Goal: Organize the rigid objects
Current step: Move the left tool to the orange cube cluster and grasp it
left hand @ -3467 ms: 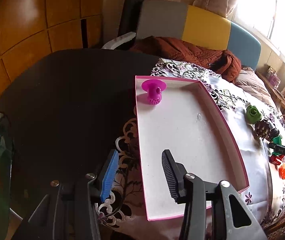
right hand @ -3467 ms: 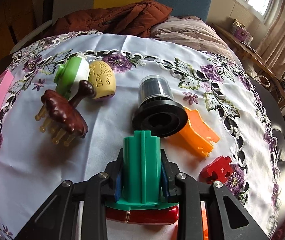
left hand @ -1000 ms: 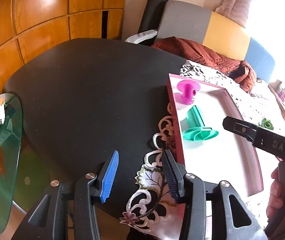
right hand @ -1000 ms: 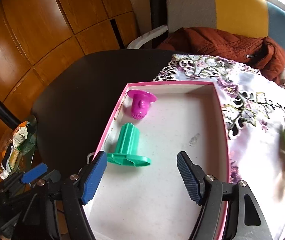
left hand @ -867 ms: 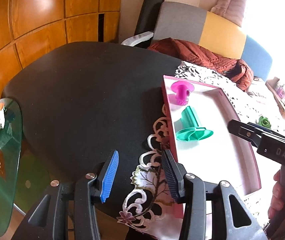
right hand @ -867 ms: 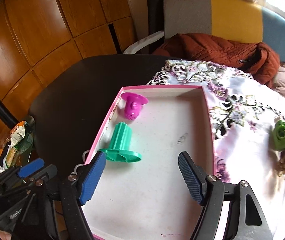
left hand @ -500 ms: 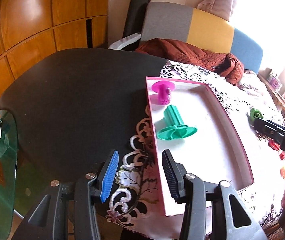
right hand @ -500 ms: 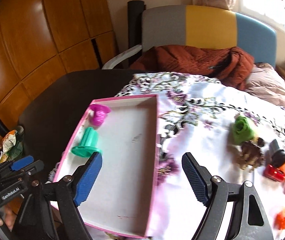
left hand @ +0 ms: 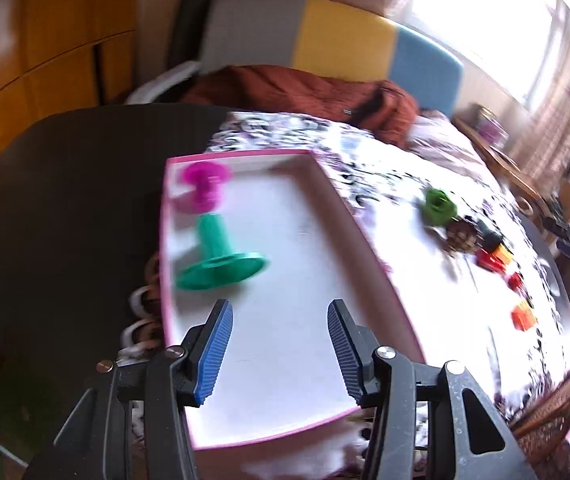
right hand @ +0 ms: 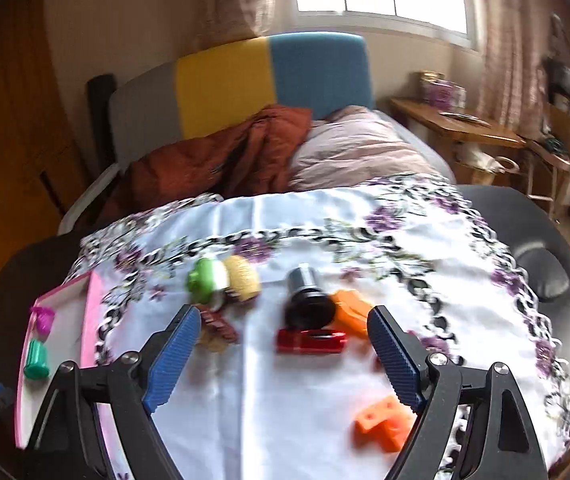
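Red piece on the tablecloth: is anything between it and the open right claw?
Nothing visible blocks it. The right claw, empty, jaws just opening, hovers over the cloth, and the red piece lies framed between its fingers. The black cylinder and an orange piece sit just behind it.

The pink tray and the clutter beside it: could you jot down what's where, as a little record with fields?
tray: pink tray, on the flowered cloth
in tray: magenta piece, teal flanged piece, both on their sides
on cloth: green-white piece, yellow piece, black cylinder, red piece, orange pieces
left gripper: open, empty
right gripper: open, empty
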Tool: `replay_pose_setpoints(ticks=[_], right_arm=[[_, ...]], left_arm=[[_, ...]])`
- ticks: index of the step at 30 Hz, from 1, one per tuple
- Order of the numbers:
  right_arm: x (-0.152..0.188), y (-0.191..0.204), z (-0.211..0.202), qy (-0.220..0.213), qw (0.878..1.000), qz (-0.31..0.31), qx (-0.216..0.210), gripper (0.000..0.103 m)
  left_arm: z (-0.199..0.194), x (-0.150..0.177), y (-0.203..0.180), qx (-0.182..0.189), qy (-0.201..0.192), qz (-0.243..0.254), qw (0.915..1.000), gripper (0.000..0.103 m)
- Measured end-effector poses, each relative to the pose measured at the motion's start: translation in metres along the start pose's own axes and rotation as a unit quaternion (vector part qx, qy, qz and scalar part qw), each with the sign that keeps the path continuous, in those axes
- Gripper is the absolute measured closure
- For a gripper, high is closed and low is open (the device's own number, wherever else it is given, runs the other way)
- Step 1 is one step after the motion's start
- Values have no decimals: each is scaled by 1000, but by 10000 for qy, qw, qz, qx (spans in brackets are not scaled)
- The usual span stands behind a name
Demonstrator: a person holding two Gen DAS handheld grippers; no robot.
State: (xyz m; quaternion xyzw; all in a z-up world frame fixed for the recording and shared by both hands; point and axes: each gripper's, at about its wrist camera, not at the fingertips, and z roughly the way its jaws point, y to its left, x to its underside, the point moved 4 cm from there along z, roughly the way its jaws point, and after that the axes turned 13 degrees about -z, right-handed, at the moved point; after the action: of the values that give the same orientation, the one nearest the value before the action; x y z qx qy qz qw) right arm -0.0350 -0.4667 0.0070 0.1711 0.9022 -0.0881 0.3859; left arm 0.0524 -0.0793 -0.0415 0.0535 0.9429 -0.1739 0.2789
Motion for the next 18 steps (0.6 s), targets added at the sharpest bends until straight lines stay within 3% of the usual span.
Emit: replay_pose_setpoints(ticks=[6, 8, 10, 12, 16, 18], right_arm=[[26, -107, 0, 31, 9870, 1280, 976, 13], [39, -132, -1, -78, 9762, 1947, 946, 13], [52, -143, -3, -176, 9675, 2296, 1048, 13], [55, -150, -9, -409, 9609, 2594, 881, 13], [56, -150, -12, -544, 9592, 2657, 792, 13], [54, -148, -11, -531, 9610, 2598, 787, 13]], left_arm=[[20, 14, -80, 641, 382, 948, 9927, 53], [30, 23, -110, 855, 590, 1268, 9865, 53], [37, 33, -138, 1087, 727, 1613, 9782, 53], [44, 44, -166, 1327, 903, 1942, 9677, 53], [64, 62, -212, 1638, 1267, 2271, 9516, 53], [73, 69, -236, 1812, 1362, 2497, 9414, 47]])
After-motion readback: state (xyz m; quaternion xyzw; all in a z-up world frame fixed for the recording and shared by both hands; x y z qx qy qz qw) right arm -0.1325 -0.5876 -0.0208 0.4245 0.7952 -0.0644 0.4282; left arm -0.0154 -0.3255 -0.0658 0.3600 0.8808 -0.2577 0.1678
